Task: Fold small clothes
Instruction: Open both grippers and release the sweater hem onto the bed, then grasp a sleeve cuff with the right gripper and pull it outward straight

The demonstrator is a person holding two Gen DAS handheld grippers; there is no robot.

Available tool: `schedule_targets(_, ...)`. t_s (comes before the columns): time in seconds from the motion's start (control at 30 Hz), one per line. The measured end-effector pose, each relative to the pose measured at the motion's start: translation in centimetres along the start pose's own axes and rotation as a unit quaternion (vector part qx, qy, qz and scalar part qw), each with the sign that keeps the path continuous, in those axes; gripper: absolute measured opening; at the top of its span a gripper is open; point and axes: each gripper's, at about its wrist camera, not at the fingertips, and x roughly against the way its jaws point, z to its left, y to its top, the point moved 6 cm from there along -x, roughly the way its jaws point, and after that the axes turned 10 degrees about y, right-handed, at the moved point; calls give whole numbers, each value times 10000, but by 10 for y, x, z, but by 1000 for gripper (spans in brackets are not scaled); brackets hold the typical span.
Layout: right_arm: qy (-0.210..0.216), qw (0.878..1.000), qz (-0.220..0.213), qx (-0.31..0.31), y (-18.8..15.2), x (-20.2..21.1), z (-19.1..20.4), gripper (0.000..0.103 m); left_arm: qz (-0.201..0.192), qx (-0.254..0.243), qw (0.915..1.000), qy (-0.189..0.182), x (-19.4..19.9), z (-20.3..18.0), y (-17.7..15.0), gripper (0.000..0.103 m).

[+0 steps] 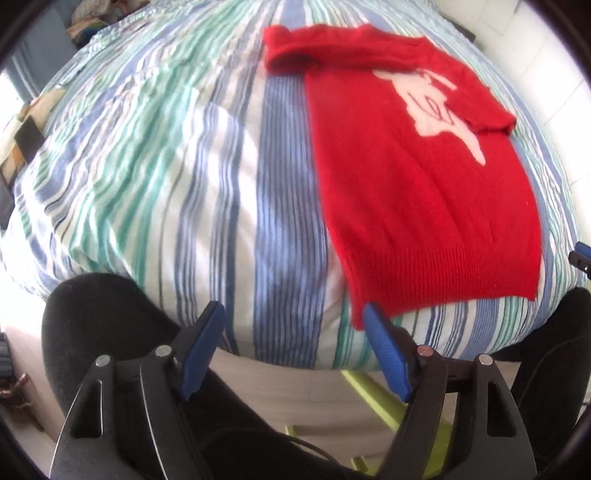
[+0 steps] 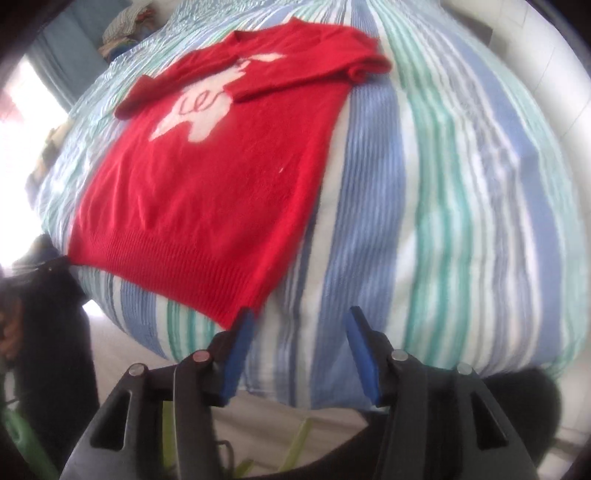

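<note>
A red sweater (image 1: 424, 206) is lying flat on a striped bed (image 1: 184, 184), both sleeves folded across its chest. The left tongs (image 1: 293, 317) and right tongs (image 2: 301, 321) are hovering open and empty beside its hem corners.

Bed (image 1: 207, 192) under a striped cover (image 2: 424, 206), bands of blue, green and white running lengthwise, slightly rumpled. Lying flat on it, a red sweater (image 1: 424, 192), ribbed hem toward the near edge, both sleeves folded in across the chest, partly over a pale pink figure (image 2: 199, 110) on the front. Collar at the far end. Near hem corners just short of the bed's edge. At the far end of the bed, a small heap of mixed fabric (image 2: 122, 27), blurred. Rest of the cover bare.
</note>
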Motion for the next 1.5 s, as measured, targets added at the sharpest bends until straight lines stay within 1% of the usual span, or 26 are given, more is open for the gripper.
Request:
schedule_targets(0.03,-313,9991,-107,267,13,12,-2,53,-132,148,9998,-53,7,5,7,79)
schedule_targets(0.07,-562,9967,-223,544,28,22,-4,58,-261,287,9992,-110,12,8,14,79)
schedule_targets(0.1,-697,9938,-357,789,45,29,-1,62,-387,420,9982,-156,15,11,21,79)
schedule_targets(0.13,-708,9912,-508,996,65,32,4,62,-439,517,9975,-175,17,12,27,79)
schedule_targets(0.2,-506,9856,-778,1411,105,26,20,64,-427,626,9968,-255,19,9,35,79)
schedule_targets(0.23,-301,9831,-841,1600,124,14,33,64,-429,671,9963,-311,20,6,36,79)
schedule_targets(0.3,162,9785,-852,1869,154,-14,52,64,-431,680,9960,-399,23,-6,35,79)
schedule_targets(0.33,302,9765,-790,1984,167,-33,64,64,-433,644,9962,-399,26,-11,29,79)
schedule_targets(0.4,305,9743,-668,2129,189,-72,79,64,-420,591,9969,-290,24,-17,24,79)
schedule_targets(0.47,190,9767,-433,2092,204,-112,80,63,-303,558,9978,-186,19,-14,14,79)
schedule_targets(0.5,122,9799,-316,1968,205,-127,74,54,-230,567,9980,-141,16,-10,10,79)
schedule_targets(0.53,173,9835,-305,1773,208,-135,67,43,-177,592,9980,-105,15,-5,6,79)
schedule_targets(0.57,225,9871,-417,1528,210,-132,55,19,-140,628,9979,-73,14,1,2,79)
schedule_targets(0.6,304,9904,-560,1226,213,-122,43,7,-114,668,9977,-48,14,6,-1,79)
schedule_targets(0.67,386,9921,-1022,621,217,-86,9,7,-75,745,9972,-48,14,16,-5,79)
schedule_targets(0.73,240,9886,-1479,121,212,-41,-38,7,-46,787,9969,-90,14,19,-6,79)
schedule_targets(0.83,-176,9767,-2018,-708,188,27,-124,7,-74,720,9973,-142,17,12,-2,79)
schedule_targets(0.9,-524,9669,-2190,-1200,167,62,-179,7,-127,628,9978,-192,20,1,3,79)
schedule_targets(0.97,-736,9579,-2225,-1656,145,81,-225,7,-146,524,9981,-305,23,-15,10,79)
schedule_targets(1.0,-798,9536,-2222,-1869,134,86,-243,7,-148,456,9981,-379,24,-25,13,79)
schedule_targets(1.07,-759,9466,-2216,-2217,116,87,-270,7,-178,277,9983,-482,30,-43,18,79)
schedule_targets(1.2,-422,9269,-2264,-2964,83,72,-302,7,-347,-83,9983,-458,45,-67,23,79)
schedule_targets(1.33,-347,9079,-2256,-3517,48,58,-320,7,-425,-177,9983,-362,48,-66,20,79)
schedule_targets(1.43,-260,8928,-2240,-3900,27,47,-334,6,-315,-143,9991,-263,39,-58,15,79)
schedule_targets(1.5,-105,8838,-2298,-4075,20,42,-339,6,-212,-86,9995,-210,33,-52,11,79)
